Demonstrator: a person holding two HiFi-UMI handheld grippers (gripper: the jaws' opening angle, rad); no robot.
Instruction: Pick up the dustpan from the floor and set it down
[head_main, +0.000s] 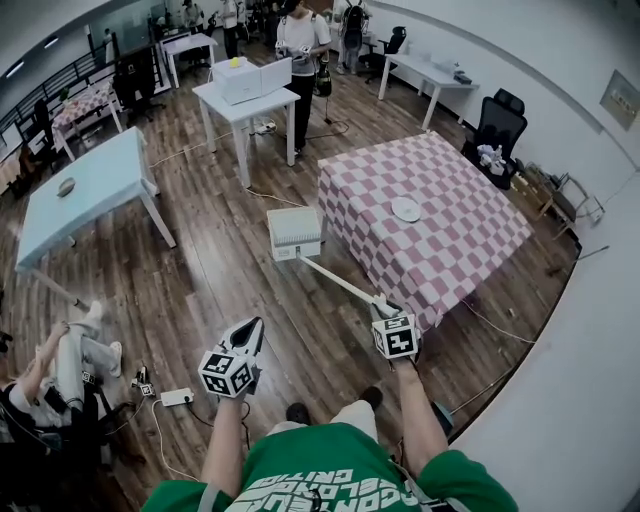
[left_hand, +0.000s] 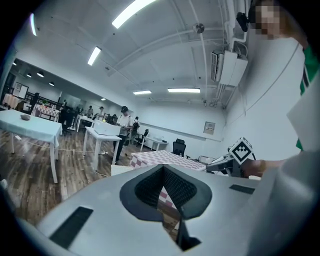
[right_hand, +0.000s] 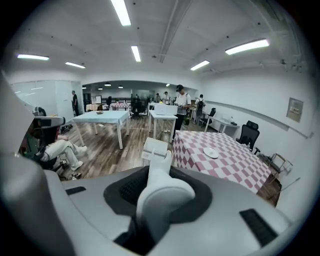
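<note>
The white dustpan (head_main: 294, 233) hangs in the air above the wood floor, its long handle (head_main: 340, 283) slanting back to my right gripper (head_main: 383, 308), which is shut on the handle's end. In the right gripper view the handle (right_hand: 159, 185) runs out from between the jaws to the pan (right_hand: 154, 148), beside the checkered table. My left gripper (head_main: 252, 335) is lower left of the pan and apart from it. In its own view the left gripper (left_hand: 164, 192) is slightly open with nothing between the pads.
A pink checkered table (head_main: 440, 230) with a white plate (head_main: 406, 209) stands just right of the pan. A light blue table (head_main: 90, 185) is at left and a white table (head_main: 245, 105) behind. A person sits on the floor (head_main: 60, 370) near a power strip (head_main: 176, 397).
</note>
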